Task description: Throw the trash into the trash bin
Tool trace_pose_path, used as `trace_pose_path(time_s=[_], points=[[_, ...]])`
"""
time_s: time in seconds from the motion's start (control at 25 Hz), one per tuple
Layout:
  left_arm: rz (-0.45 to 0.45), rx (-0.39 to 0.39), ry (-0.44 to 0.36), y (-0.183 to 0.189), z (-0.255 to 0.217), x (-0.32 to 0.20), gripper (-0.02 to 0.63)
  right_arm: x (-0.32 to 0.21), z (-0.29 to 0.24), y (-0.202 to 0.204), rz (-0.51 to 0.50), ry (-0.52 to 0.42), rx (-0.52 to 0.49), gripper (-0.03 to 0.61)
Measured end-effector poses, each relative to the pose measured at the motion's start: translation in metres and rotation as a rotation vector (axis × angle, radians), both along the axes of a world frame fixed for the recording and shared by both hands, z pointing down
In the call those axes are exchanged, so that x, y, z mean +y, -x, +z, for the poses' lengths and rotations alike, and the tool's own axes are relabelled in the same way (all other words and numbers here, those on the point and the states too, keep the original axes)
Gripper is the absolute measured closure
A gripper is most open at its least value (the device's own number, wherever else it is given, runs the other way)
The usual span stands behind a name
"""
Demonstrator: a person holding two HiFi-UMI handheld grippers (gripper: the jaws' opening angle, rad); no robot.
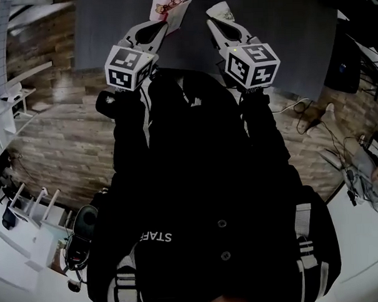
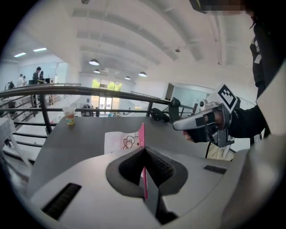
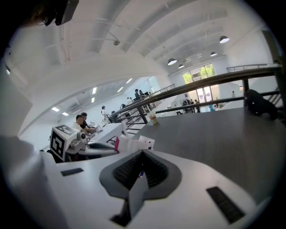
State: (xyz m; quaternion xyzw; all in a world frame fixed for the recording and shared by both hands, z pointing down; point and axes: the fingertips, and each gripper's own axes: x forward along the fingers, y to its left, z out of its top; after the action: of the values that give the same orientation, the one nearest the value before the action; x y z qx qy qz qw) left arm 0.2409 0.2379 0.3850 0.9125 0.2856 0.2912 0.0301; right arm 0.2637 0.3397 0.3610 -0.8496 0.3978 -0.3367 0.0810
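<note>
My left gripper (image 1: 164,23) is shut on a white and pink paper wrapper (image 1: 169,7) with a cartoon print, held up over the dark grey table (image 1: 284,43). In the left gripper view the wrapper (image 2: 127,141) stands on edge between the closed jaws (image 2: 144,150). My right gripper (image 1: 213,22) is beside it, shut on a white crumpled piece of paper (image 1: 222,13). In the right gripper view only a thin pale sliver (image 3: 140,172) shows in the closed jaws (image 3: 142,154). No trash bin is in any view.
A plastic cup (image 2: 69,117) stands at the table's far edge by a metal railing (image 2: 89,91). A black object (image 3: 259,103) lies further along that edge. Cables (image 1: 312,117) trail over the wooden floor at right, and white racks (image 1: 29,210) stand at left.
</note>
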Motion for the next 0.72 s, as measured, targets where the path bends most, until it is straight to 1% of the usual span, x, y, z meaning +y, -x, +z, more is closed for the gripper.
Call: trace_pose_path(time_s=[0.2,0.32,0.48,0.72], points=[[-0.157,0.019,0.006,0.028,-0.009,-0.073,0.609,-0.064,-0.001,0.017,-0.106,0.001,-0.004,0.563],[-0.268,0.029,0.003,0.051,-0.017,-0.121,0.609,-0.104,0.000,0.030,-0.179,0.003,-0.015,0.563],[-0.436,0.018,-0.001,0.101,-0.024,-0.194,0.609,-0.173,-0.002,0.062,-0.312,0.015,-0.021,0.563],[-0.621,0.000,0.003,0.172,-0.013,-0.297,0.609,-0.287,0.004,0.111,-0.490,0.023,-0.032,0.563]])
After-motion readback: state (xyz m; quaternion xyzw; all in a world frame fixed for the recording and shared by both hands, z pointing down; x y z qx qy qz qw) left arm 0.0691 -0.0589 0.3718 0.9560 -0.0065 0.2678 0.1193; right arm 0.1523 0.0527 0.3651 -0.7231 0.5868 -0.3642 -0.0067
